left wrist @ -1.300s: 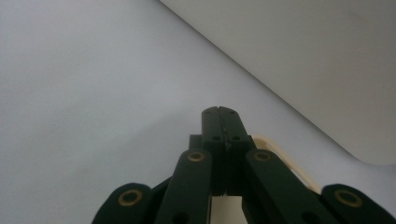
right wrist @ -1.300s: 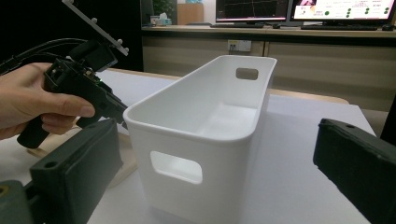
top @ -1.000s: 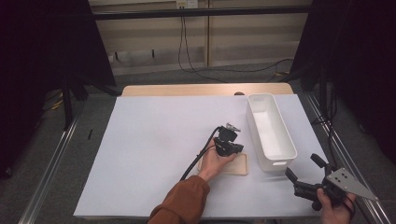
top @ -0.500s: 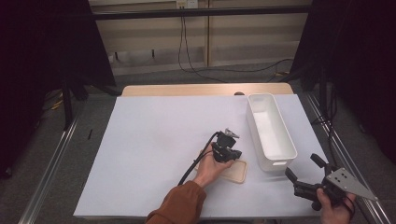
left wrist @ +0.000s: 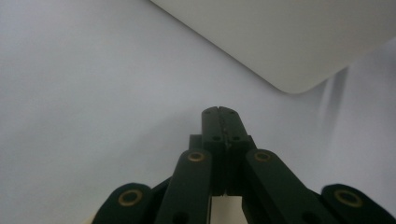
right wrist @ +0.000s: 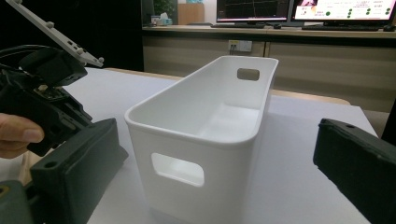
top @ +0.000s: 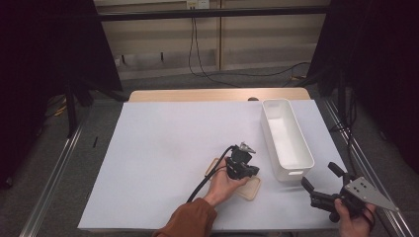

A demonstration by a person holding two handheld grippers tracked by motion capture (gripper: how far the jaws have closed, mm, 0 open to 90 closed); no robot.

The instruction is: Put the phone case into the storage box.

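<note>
Bin [top: 287, 139], white plastic, one, empty, at table's right. Wooden board [top: 249, 189], one, beneath left gripper [top: 242, 165]; left gripper view shows its jaws pressed together. Right gripper [top: 320, 183], jaws spread, faces bin's handle cutout [right wrist: 177, 169].

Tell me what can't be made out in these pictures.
- High view: much of the small wooden board, covered by the left hand and left tongs.
- Left gripper view: whether anything sits between the shut tips; the white bin is cut off by the frame's top edge.
- Right gripper view: the monitors' text, too small.
</note>
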